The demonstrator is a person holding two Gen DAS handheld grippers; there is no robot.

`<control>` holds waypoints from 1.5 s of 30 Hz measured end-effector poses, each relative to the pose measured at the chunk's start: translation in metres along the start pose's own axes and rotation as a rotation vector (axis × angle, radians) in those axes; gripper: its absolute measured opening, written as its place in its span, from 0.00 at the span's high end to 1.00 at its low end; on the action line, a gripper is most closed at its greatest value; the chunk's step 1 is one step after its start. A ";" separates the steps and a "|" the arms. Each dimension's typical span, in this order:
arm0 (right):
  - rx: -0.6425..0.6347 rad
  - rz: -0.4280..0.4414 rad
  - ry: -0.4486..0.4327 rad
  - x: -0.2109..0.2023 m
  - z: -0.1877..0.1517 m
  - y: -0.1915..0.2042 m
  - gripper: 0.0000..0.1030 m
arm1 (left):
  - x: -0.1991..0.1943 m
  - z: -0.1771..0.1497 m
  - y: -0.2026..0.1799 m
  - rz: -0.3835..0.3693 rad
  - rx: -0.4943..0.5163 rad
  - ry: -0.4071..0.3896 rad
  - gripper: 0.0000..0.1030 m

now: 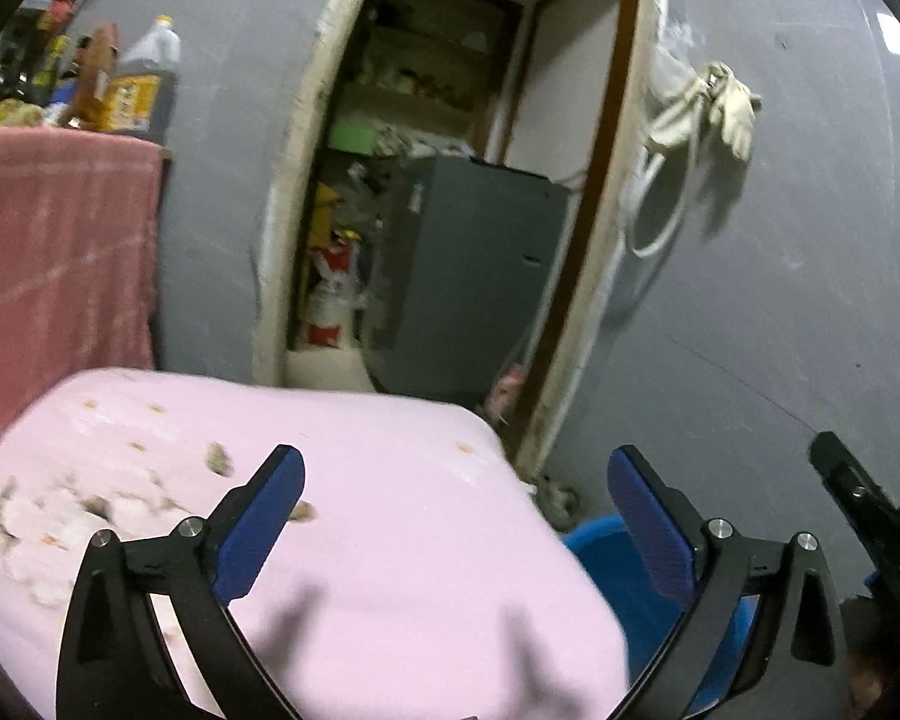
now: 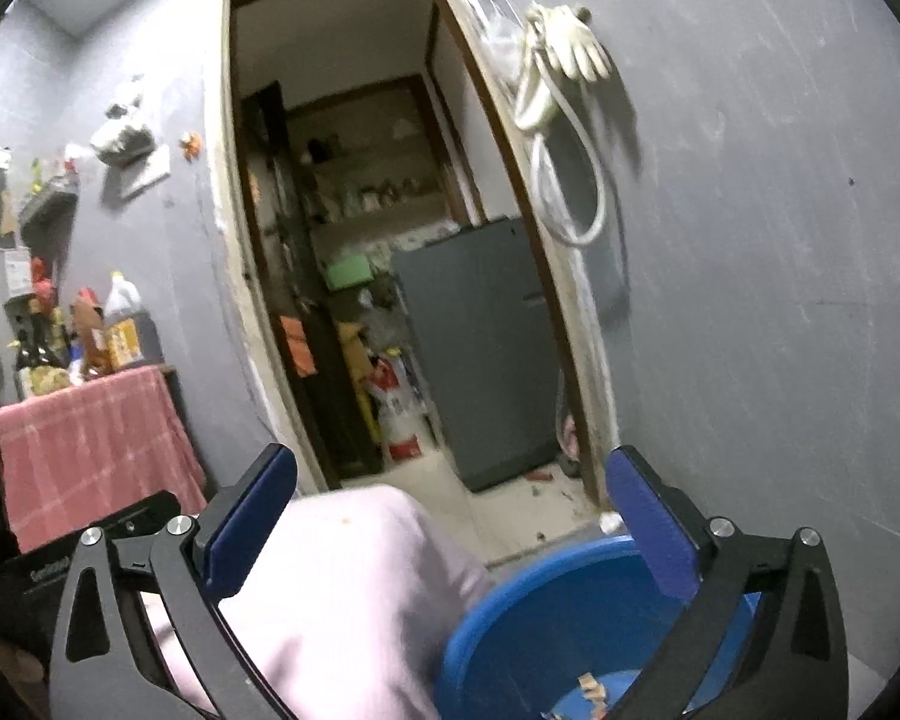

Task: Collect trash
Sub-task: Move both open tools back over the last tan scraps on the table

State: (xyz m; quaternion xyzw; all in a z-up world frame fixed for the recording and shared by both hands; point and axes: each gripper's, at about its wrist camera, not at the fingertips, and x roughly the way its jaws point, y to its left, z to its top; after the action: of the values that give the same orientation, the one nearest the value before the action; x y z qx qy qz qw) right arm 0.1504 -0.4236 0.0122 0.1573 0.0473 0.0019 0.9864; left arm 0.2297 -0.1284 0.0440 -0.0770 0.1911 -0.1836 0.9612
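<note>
Both tongs, left and right, gape empty above the pink worktop, whose scraps lie at 9 o'clock, so this looks like a reach step: next, pinch 1 scrap for the blue bin at 5 o'clock.

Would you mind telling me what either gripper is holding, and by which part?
Nothing is held: the left gripper and the right gripper are both open and empty.
</note>
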 end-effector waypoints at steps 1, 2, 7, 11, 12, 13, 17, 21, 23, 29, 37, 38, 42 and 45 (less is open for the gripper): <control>-0.004 0.012 -0.010 0.000 0.000 0.004 0.00 | -0.004 0.002 0.005 0.007 0.003 -0.011 0.02; -0.009 0.024 -0.018 0.000 0.000 0.009 0.00 | -0.005 0.004 0.009 0.014 0.007 -0.021 0.02; -0.034 0.087 -0.053 0.004 -0.001 0.035 0.00 | -0.021 0.013 0.032 0.073 0.013 -0.068 0.02; -0.053 0.137 -0.080 0.004 -0.002 0.056 0.00 | -0.033 0.018 0.051 0.112 0.012 -0.101 0.02; -0.064 0.146 -0.083 0.005 -0.003 0.062 0.00 | -0.035 0.019 0.056 0.123 0.013 -0.105 0.02; -0.073 0.153 -0.084 0.005 -0.004 0.066 0.00 | -0.037 0.020 0.060 0.130 0.010 -0.106 0.02; -0.106 0.192 -0.058 0.014 -0.008 0.083 0.00 | -0.041 0.024 0.082 0.176 0.012 -0.113 0.02; -0.127 0.251 0.026 0.031 -0.014 0.092 0.00 | -0.036 0.025 0.100 0.226 0.042 -0.093 0.02; -0.135 0.259 0.067 0.040 -0.017 0.095 0.00 | -0.030 0.025 0.110 0.246 0.054 -0.076 0.02; -0.152 0.306 0.263 0.083 -0.029 0.110 0.00 | -0.005 0.019 0.138 0.263 0.079 0.014 0.02; -0.232 0.331 0.519 0.138 -0.059 0.145 0.17 | 0.026 0.014 0.171 0.246 0.084 0.134 0.02; -0.250 0.340 0.555 0.145 -0.065 0.150 0.24 | 0.031 0.013 0.176 0.241 0.074 0.153 0.03; -0.317 0.362 0.654 0.161 -0.082 0.164 0.38 | 0.049 0.012 0.188 0.213 0.048 0.227 0.11; -0.348 0.369 0.712 0.170 -0.093 0.173 0.45 | 0.063 0.010 0.190 0.190 0.041 0.295 0.26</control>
State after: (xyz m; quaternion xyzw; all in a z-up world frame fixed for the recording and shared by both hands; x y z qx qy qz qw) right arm 0.3132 -0.2274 -0.0378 -0.0158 0.3544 0.2403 0.9036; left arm 0.3499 0.0236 -0.0099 -0.0110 0.3327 -0.1050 0.9371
